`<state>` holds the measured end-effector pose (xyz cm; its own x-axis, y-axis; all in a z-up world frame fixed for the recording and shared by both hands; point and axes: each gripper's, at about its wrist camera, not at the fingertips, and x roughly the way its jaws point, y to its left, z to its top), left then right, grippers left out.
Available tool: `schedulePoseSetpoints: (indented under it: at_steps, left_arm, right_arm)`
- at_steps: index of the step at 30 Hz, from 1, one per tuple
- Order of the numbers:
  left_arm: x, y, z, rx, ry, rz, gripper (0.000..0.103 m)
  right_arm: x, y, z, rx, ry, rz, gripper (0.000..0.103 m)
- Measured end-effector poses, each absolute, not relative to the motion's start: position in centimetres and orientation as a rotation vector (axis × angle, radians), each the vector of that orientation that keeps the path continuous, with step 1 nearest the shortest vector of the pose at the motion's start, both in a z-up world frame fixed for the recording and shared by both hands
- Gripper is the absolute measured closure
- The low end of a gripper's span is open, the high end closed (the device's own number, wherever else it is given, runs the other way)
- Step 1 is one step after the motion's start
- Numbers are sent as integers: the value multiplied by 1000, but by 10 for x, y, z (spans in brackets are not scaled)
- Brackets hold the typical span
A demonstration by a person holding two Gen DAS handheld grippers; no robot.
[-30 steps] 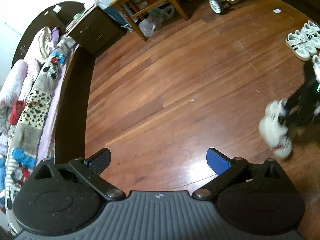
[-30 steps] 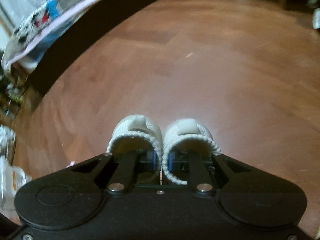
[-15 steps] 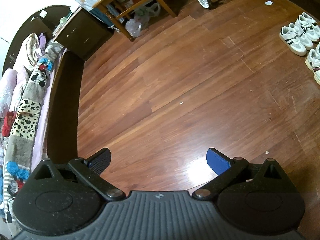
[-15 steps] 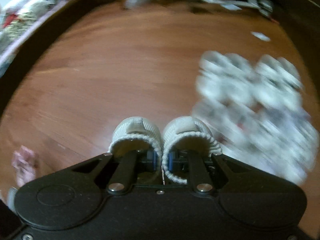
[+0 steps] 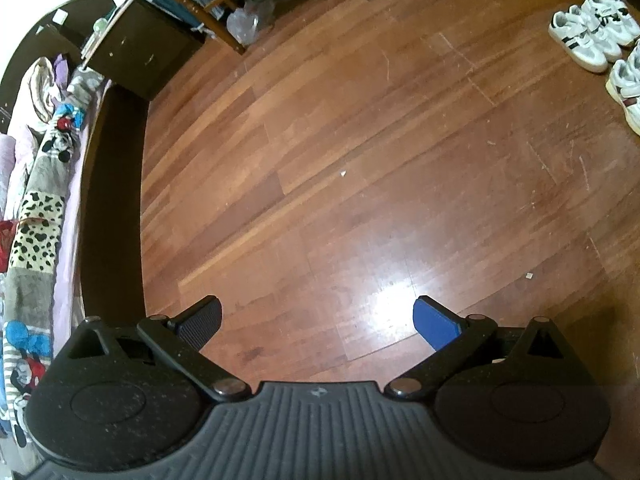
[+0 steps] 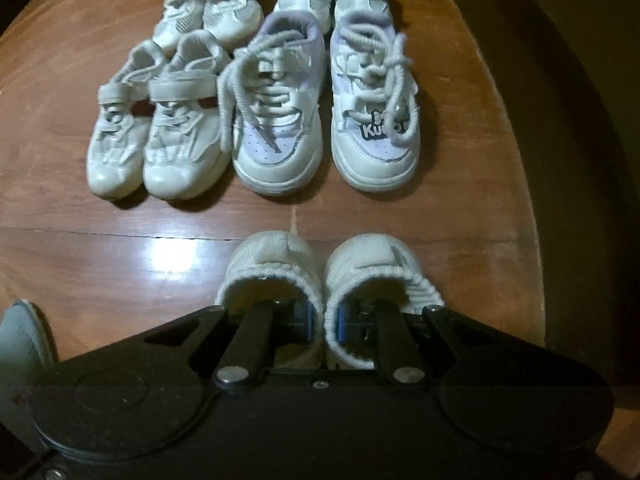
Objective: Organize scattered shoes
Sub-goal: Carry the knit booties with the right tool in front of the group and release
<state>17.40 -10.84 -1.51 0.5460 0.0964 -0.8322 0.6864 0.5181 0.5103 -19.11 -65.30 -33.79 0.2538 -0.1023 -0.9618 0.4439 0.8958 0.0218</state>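
- The right gripper (image 6: 322,320) was closed on a pair of small knitted shoes (image 6: 332,276), one finger inside each, pinching their inner collars together.
- That pair hung just short of four pairs of white sneakers (image 6: 256,100), which stood side by side in two rows on the wooden floor (image 6: 80,240).
- The step in hand looked like bringing this pair to the group.
- Next, the pair would need setting down level, toes lined up with the lace-up sneakers (image 6: 324,120) ahead, before the grip was released.
- The left gripper (image 5: 318,322) was wide open over bare floor, holding nothing, well away from the sneakers.
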Motion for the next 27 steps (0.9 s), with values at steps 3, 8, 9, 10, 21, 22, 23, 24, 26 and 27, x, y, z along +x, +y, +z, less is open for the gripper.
schedulePoseSetpoints:
  at_steps: [3,8,9,10,21,22,23,24,26,27]
  left_arm:
    - [173,-112,-20,991,961,-430,1]
    - [173,-119,-27,1000,976,-439,1]
    - [172,-122,-30,1003,980,-442,0]
    - [172,-124,-31,1004,982,-444,0]
    - [169,-128,-33,1011,983,-453,1]
    - [169,-127,-32,1008,980,-453,0]
    - [168,-126,-29,1005,975,-453,0]
    - [167,-125,-27,1001,970,-453,0]
    - [164,-123,-24,992,958,-450,0]
    - [163,-121,-21,988,953,-447,1]
  right_arm:
    - [-173,-660,-347,320,1288,-368,92]
    - [-155,-671,-359,327,1321,-386,92]
    - [-154,-673,-360,328,1325,-385,92]
    - [-152,-674,-361,328,1330,-385,92]
    - [-154,-686,-356,375,1333,-405,76]
    - [-156,-687,-354,379,1334,-410,76]
    - [-158,-687,-351,384,1335,-416,73]
    - [-159,-688,-349,389,1336,-421,70]
    - [-165,-689,-340,401,1326,-427,62]
    - [-170,-688,-333,407,1310,-423,61]
